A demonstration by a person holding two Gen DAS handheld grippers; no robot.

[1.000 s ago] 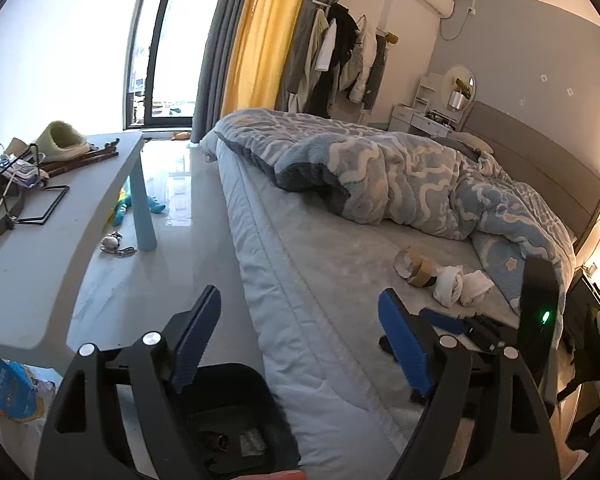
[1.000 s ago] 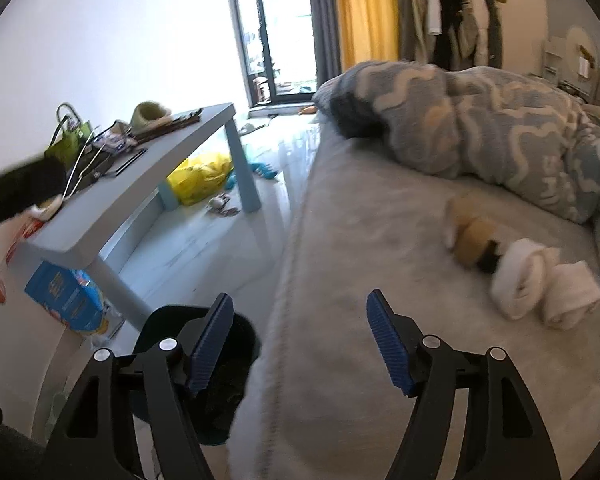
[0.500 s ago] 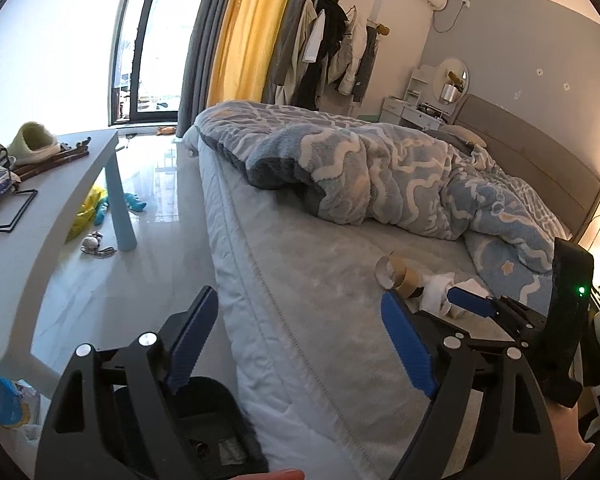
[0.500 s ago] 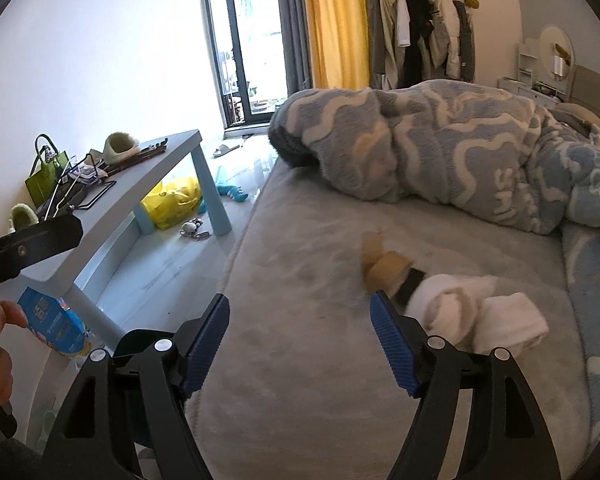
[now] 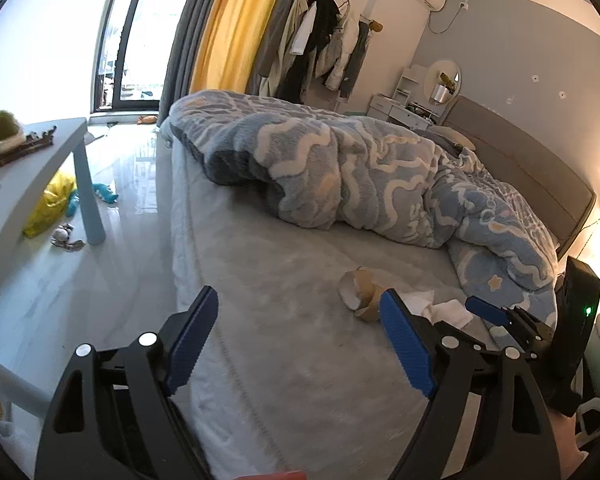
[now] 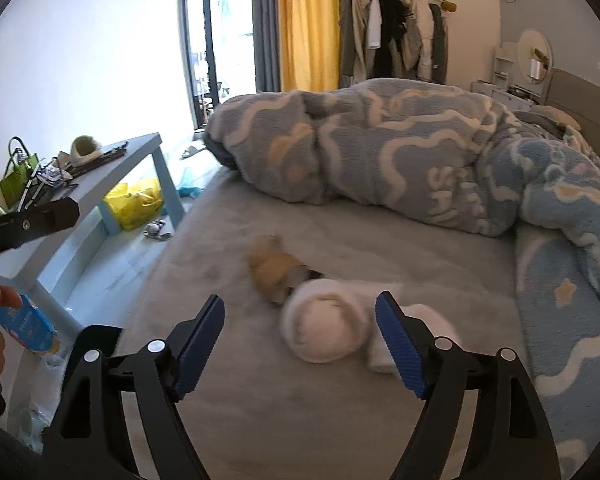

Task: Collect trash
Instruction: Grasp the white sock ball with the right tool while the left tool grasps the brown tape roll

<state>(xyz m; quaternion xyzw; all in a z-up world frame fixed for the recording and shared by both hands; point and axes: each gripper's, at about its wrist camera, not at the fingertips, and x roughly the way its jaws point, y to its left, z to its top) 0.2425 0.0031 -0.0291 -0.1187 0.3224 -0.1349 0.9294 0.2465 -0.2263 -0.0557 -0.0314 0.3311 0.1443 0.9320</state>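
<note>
On the grey bed sheet [image 6: 340,420] lie brown cardboard rolls [image 6: 274,270] and two white rolled wads. The nearer wad [image 6: 326,326] lies just ahead of my right gripper [image 6: 300,346]. The gripper's jaws are opening and its pads touch nothing. The second wad [image 6: 424,320] is partly hidden behind the right finger. In the left wrist view my left gripper [image 5: 300,342] hangs open and empty over the sheet. The cardboard rolls [image 5: 360,292] and a white wad [image 5: 440,308] lie beyond its right pad. My right gripper's blue fingertip [image 5: 486,312] shows near them.
A blue patterned quilt [image 6: 400,148] is heaped across the far half of the bed. Left of the bed stands a grey table [image 6: 112,176] with clutter on it. A yellow bag [image 6: 134,204] lies under it. A black bin [image 6: 98,338] and a blue packet [image 6: 24,322] sit by the bed's near corner.
Both grippers have moved forward over the bed toward the rolls and wads. The black bin has slid out of the left wrist view. The right jaws stand wider.
</note>
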